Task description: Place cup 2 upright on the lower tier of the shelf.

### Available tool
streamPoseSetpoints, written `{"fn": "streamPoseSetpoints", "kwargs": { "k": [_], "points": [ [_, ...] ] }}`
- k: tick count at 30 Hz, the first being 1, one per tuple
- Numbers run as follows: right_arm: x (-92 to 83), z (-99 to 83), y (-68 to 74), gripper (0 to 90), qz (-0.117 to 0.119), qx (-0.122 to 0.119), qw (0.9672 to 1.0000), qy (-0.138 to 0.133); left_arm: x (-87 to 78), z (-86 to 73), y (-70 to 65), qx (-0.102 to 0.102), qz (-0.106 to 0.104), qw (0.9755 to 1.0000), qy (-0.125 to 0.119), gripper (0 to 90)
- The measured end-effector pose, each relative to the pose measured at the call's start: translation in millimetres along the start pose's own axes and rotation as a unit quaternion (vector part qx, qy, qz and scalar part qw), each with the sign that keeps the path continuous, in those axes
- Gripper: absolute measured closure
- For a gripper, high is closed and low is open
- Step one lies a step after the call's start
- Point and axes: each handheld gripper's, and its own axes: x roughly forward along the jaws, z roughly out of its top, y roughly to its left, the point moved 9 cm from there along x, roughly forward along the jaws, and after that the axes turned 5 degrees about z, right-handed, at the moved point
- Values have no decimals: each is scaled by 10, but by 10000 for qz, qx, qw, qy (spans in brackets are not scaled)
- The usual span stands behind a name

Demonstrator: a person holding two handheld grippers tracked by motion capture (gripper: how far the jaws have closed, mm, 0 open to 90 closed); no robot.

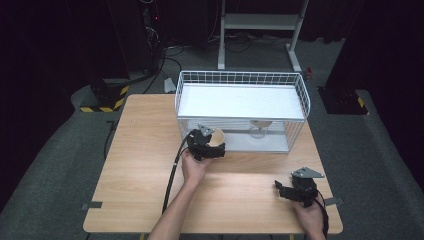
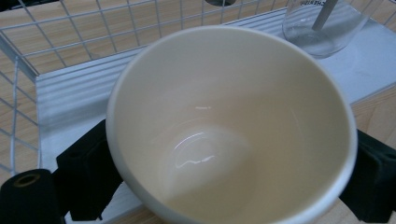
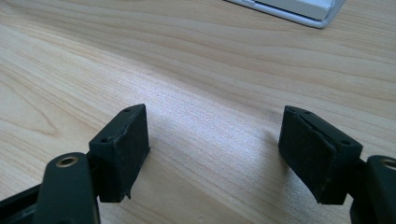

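Observation:
A cream cup [image 2: 229, 126] sits between the jaws of my left gripper [image 1: 214, 144], its mouth facing the camera; the black pads [image 2: 86, 175] press on both its sides. In the high view that cup [image 1: 218, 135] is at the front left of the white wire rack [image 1: 240, 80], just at its lower shelf. A clear glass [image 1: 259, 129] stands on that lower shelf, to the right of the cup, and its base [image 2: 322, 28] appears at the top right of the left gripper view. My right gripper [image 3: 215, 156] rests over bare wood near the table's front right, open, nothing between its pads.
The wooden table [image 1: 145, 165] has free room at its left and front. The rack's white upper shelf [image 1: 240, 100] covers the back of the table. A metal stand [image 1: 260, 22] and cables [image 1: 170, 55] lie on the floor beyond.

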Motion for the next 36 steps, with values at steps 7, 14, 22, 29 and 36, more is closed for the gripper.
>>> {"fn": "streamPoseSetpoints", "kwargs": {
  "k": [7,14,22,29,36],
  "points": [
    [0,0,0,243,-2,3,10000,2,104,-6,-15,304,202,9993,-12,83],
    [0,0,0,243,-2,2,10000,1,145,20,7,297,182,9993,-97,85],
    [0,0,0,243,-1,-1,10000,0,211,70,-1,171,163,9997,16,84],
    [0,-1,0,243,0,3,10000,2,210,76,-18,-40,20,10000,27,82],
    [-1,-1,1,242,-1,12,10000,3,207,57,13,33,141,9999,88,73]
  ]
}}
